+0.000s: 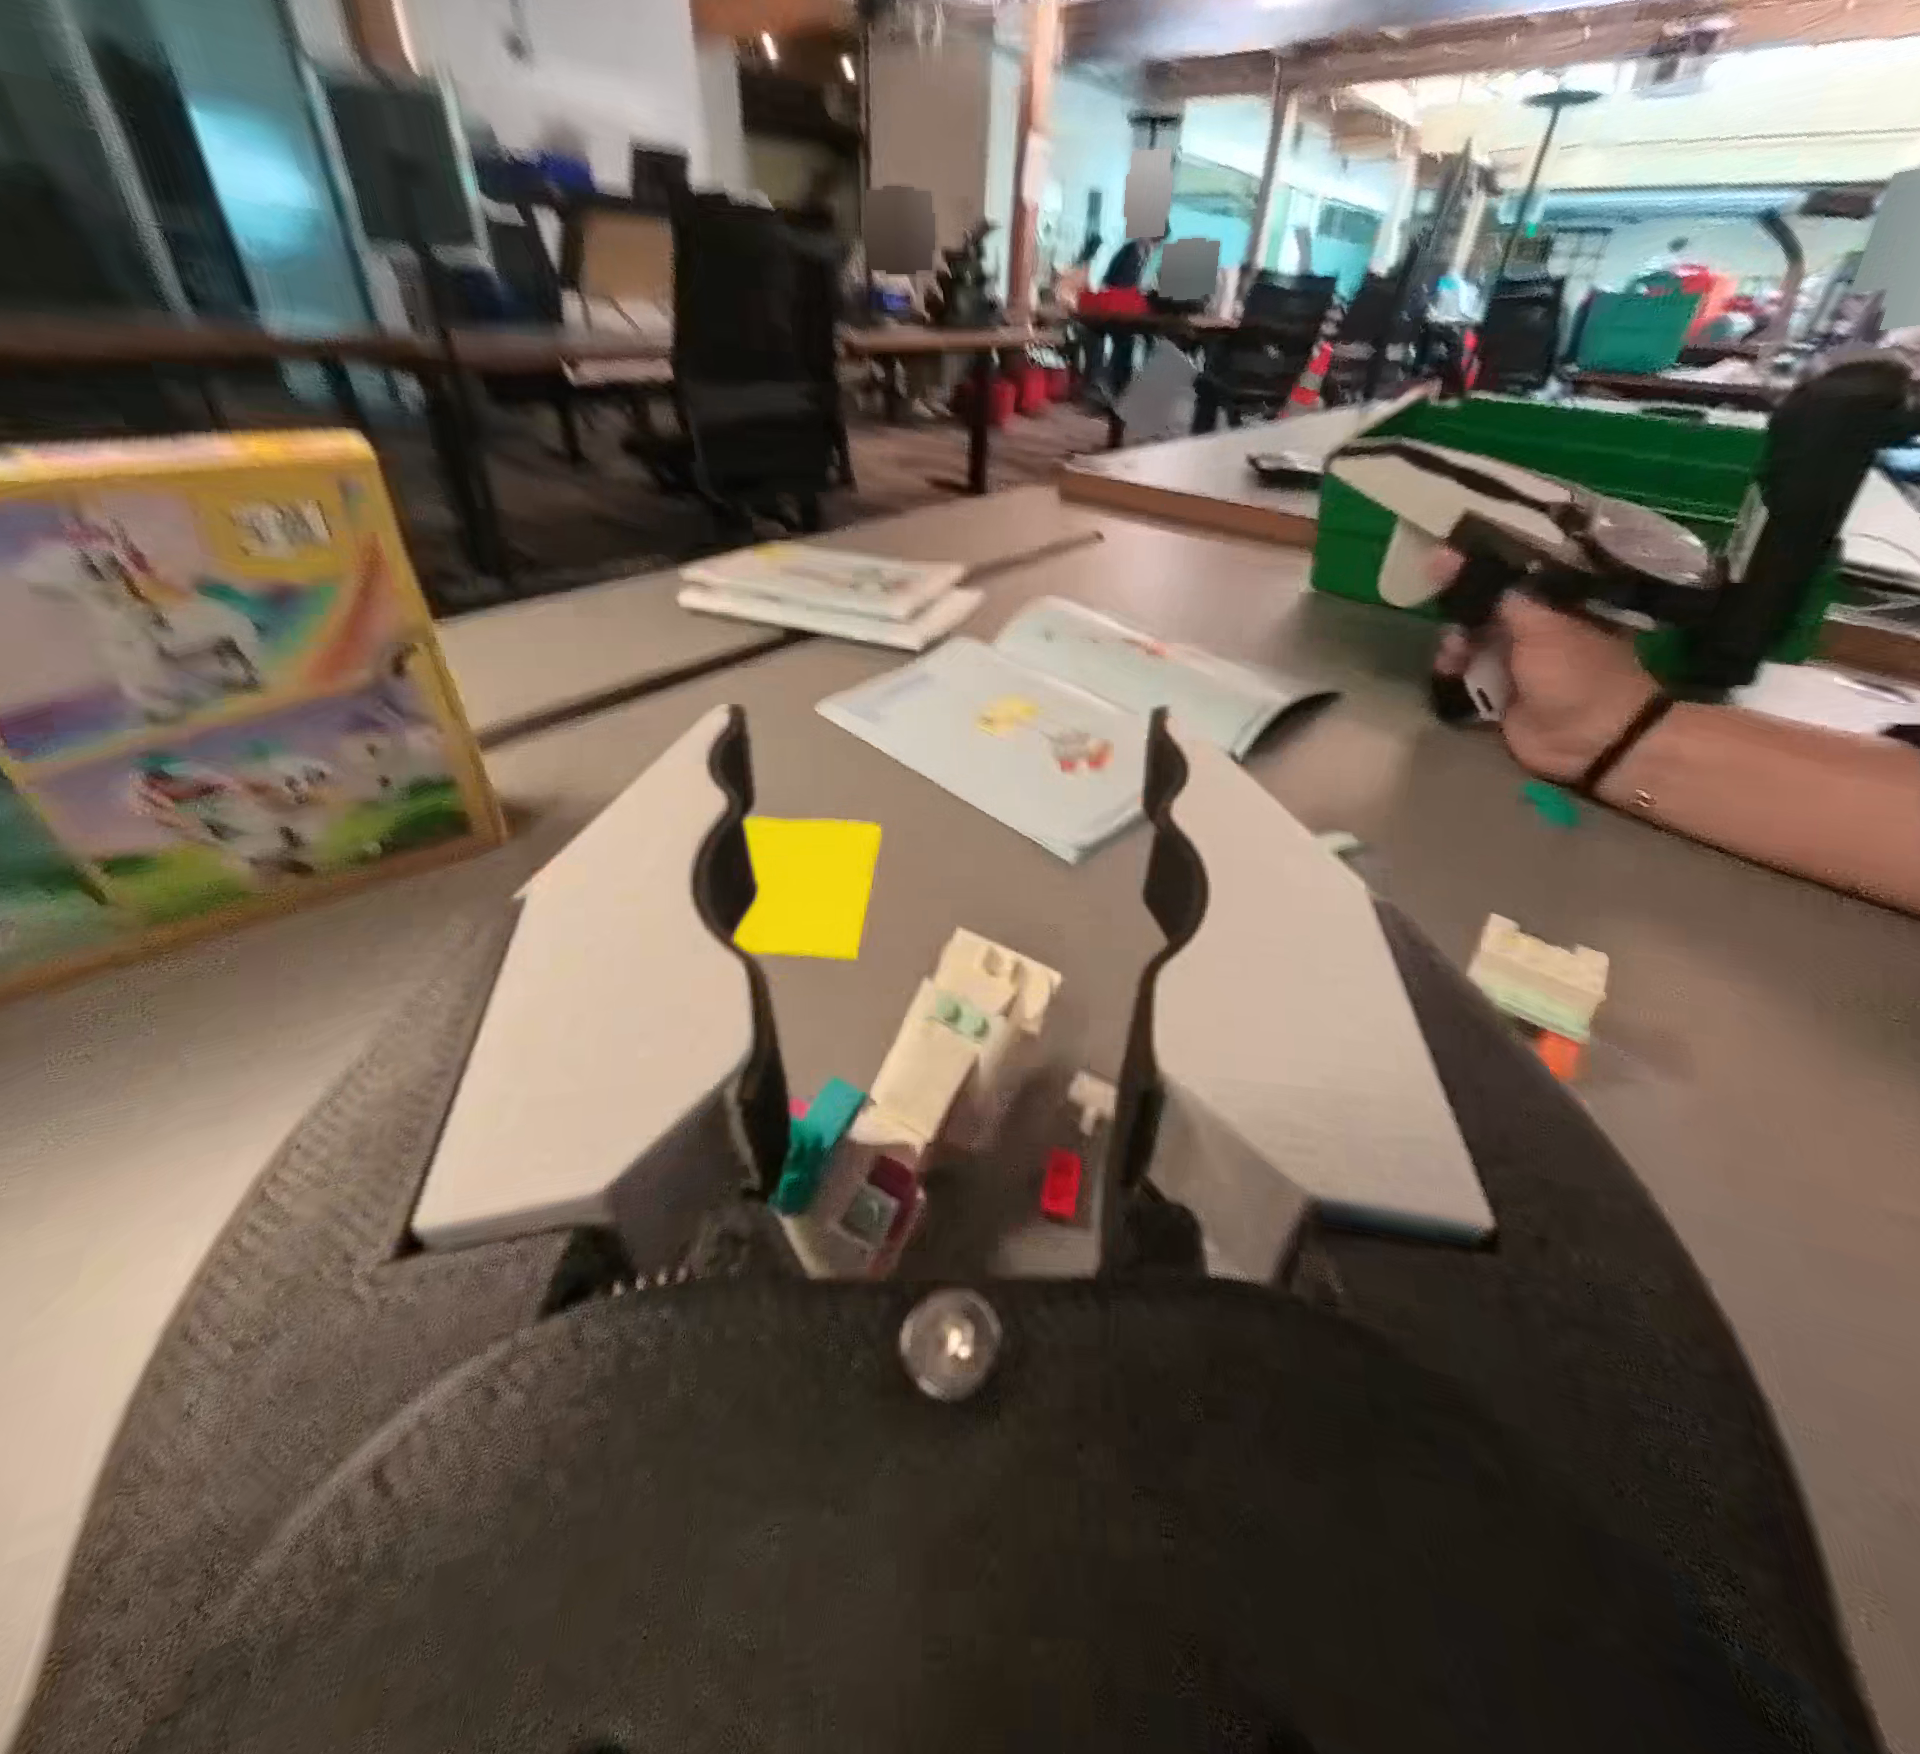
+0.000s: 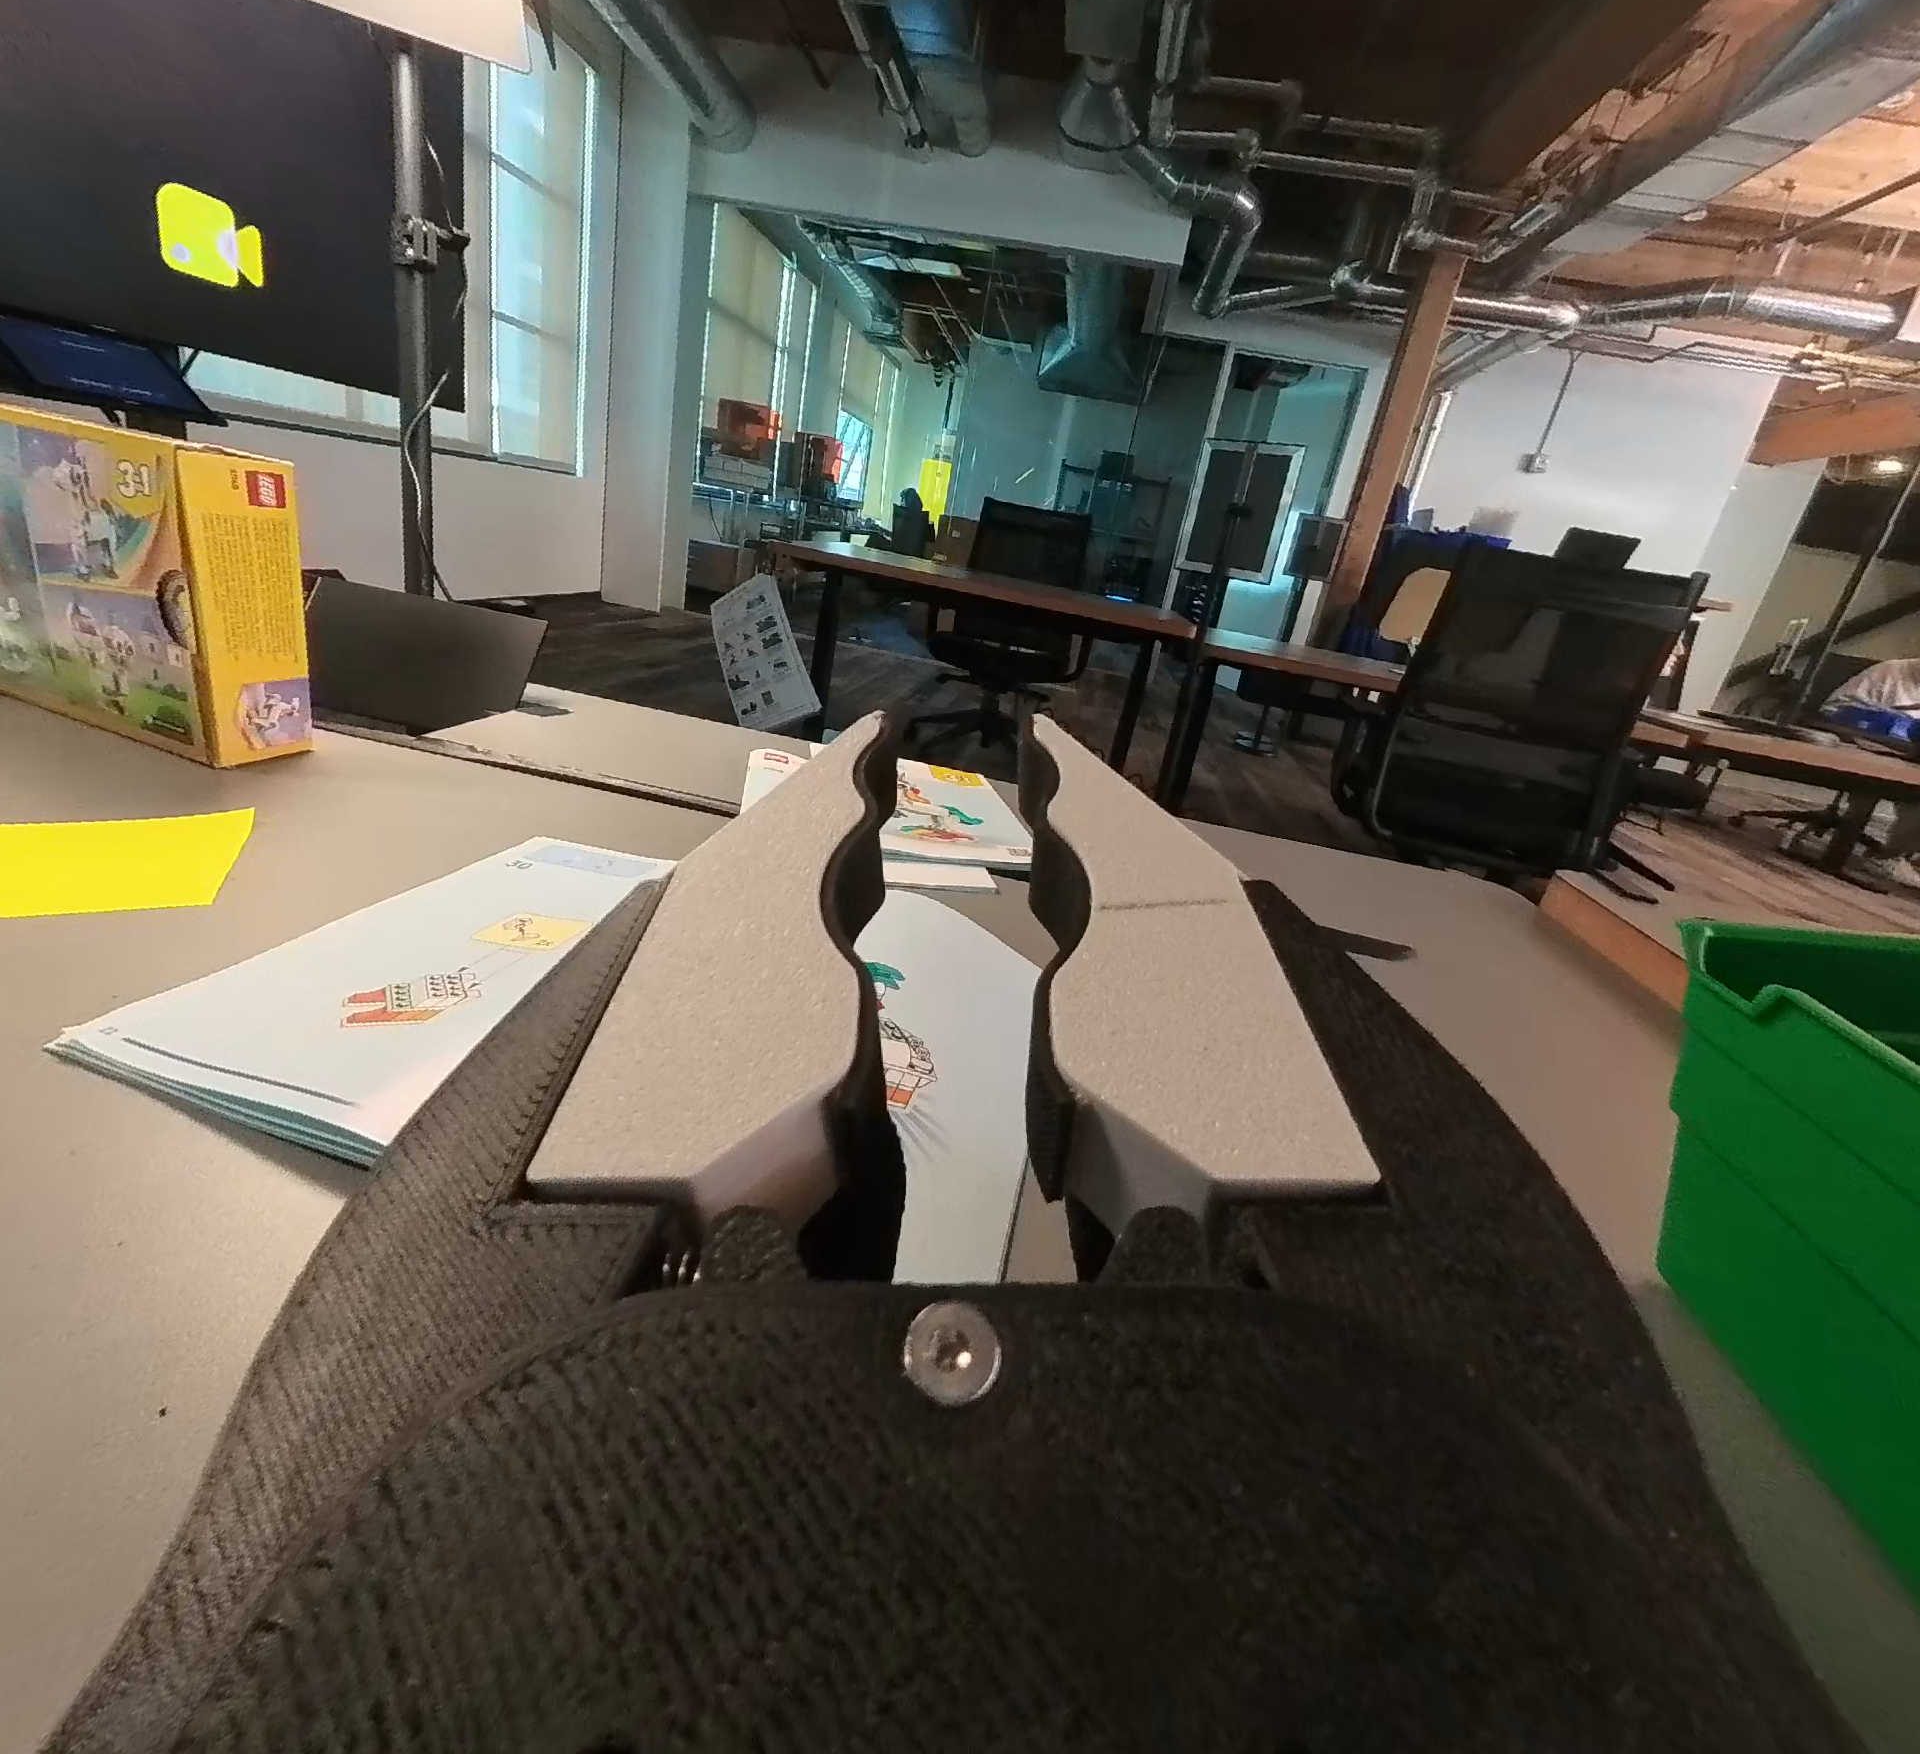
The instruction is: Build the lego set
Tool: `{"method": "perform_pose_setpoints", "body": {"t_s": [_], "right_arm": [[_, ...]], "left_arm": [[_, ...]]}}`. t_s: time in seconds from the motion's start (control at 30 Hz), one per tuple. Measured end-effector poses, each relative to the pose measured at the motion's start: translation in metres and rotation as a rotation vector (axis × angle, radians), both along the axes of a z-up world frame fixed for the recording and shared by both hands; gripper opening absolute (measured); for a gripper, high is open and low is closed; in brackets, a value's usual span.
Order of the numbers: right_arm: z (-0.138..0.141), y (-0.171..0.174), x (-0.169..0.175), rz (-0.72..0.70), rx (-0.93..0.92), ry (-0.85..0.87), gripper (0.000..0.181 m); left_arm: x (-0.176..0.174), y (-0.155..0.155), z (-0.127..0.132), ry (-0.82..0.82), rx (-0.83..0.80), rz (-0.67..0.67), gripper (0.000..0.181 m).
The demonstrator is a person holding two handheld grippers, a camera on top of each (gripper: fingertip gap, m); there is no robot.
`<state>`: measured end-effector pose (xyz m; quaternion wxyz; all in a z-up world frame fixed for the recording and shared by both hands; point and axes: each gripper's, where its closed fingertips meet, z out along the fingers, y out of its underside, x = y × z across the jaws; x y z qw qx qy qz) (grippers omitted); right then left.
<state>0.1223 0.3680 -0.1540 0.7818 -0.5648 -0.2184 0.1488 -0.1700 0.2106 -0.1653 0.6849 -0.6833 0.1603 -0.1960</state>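
Lego pieces and booklets lie on a grey table in an open office.

A long white brick assembly with pale green studs lay on the grey table, angled away. A teal piece and a small red brick sat near its closer end, one on each side. A second white-and-mint block on an orange base stood well apart to the right.

Both wrist cams sitting low over the counter, looking forward along their fingers; both catching open booklet, yellow box.
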Motion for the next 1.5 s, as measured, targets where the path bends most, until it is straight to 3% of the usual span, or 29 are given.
{"method": "perform_pose_setpoints", "body": {"t_s": [0.3, 0.4, 0.47, 0.63, 0.83, 1.0, 1.17, 1.3, 1.5], "right_arm": [[-0.001, -0.001, -0.001, 0.003, -0.005, -0.001, 0.021], [-0.001, -0.001, 0.000, -0.001, -0.007, 0.001, 0.021], [-0.001, 0.000, 0.001, -0.004, -0.010, 0.004, 0.021], [-0.002, 0.000, 0.002, -0.007, -0.014, 0.009, 0.021], [-0.003, 0.002, 0.002, -0.006, -0.021, 0.007, 0.021], [-0.004, 0.003, 0.003, -0.005, -0.028, 0.014, 0.021], [-0.004, 0.004, 0.006, 0.004, -0.041, 0.045, 0.021], [-0.003, 0.005, 0.008, 0.009, -0.046, 0.066, 0.021], [-0.003, 0.004, 0.010, 0.006, -0.047, 0.076, 0.021]], "left_arm": [[0.006, -0.004, -0.061, 0.452, -0.229, -0.043, 0.068], [0.008, -0.003, -0.076, 0.526, -0.287, -0.054, 0.069], [0.011, -0.004, -0.082, 0.485, -0.345, -0.076, 0.070], [0.016, -0.001, -0.081, 0.443, -0.345, -0.086, 0.062], [0.014, 0.003, -0.046, 0.429, -0.155, -0.020, 0.069], [0.018, 0.005, -0.032, 0.560, -0.179, -0.110, 0.070], [0.018, 0.011, -0.054, 0.769, -0.442, -0.226, 0.069], [0.028, 0.008, -0.077, 0.845, -0.563, -0.351, 0.057], [0.023, 0.015, -0.105, 0.933, -0.677, -0.331, 0.056]]}}
